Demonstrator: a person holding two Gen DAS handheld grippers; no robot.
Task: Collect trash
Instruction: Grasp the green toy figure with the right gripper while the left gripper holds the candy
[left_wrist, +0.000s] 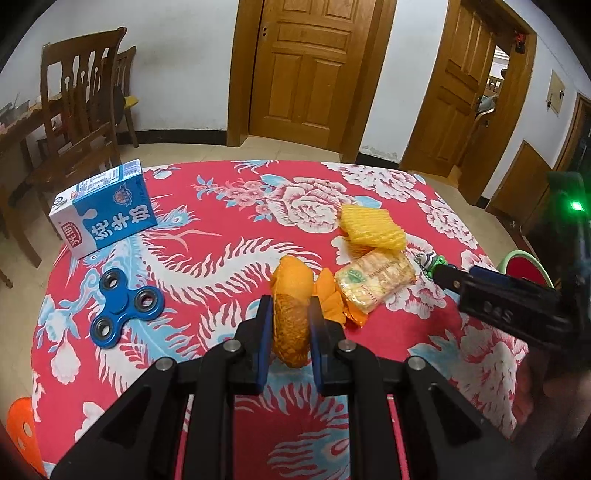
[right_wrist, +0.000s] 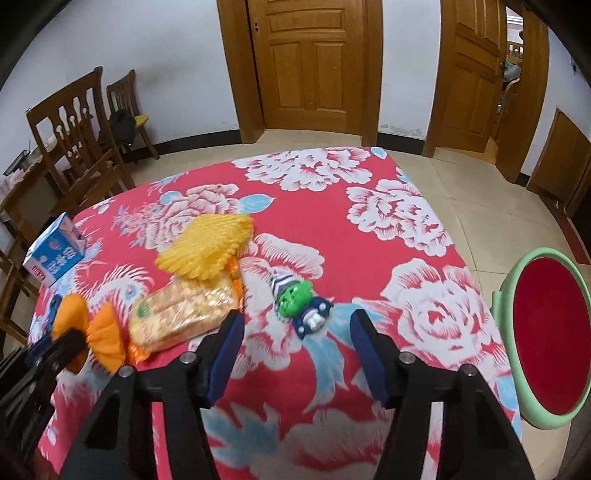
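Left-wrist view: the left tool (left_wrist: 290, 328), with blue-padded black fingers, is clamped on a piece of orange fruit peel (left_wrist: 291, 314) with a netted, paler inner side, held between the pads above the red floral-patterned tabletop (left_wrist: 221, 206). Just right of the left tool lie a second, smaller orange peel piece (left_wrist: 327, 295) and a clear-wrapped packet of pale biscuits (left_wrist: 375, 282), the two touching. Beyond the packet, farther from the tool, rests a yellow foam fruit net (left_wrist: 371, 227), overlapping the packet's far edge. Well to the left of the tool lies a blue three-lobed fidget spinner (left_wrist: 123, 308); farther ahead and left stands a tilted blue-and-white milk carton (left_wrist: 105, 214).

Right-wrist view: the right tool (right_wrist: 295, 345) has its fingers wide apart and holds nothing. Just ahead, between the fingertips and slightly beyond them, lies a small green-headed toy figure in striped hat and blue clothes (right_wrist: 301, 304). The biscuit packet and foam net lie ahead and left of this tool. A round red stool with a pale green rim (right_wrist: 546, 343) stands to its right, off the tabletop's edge.
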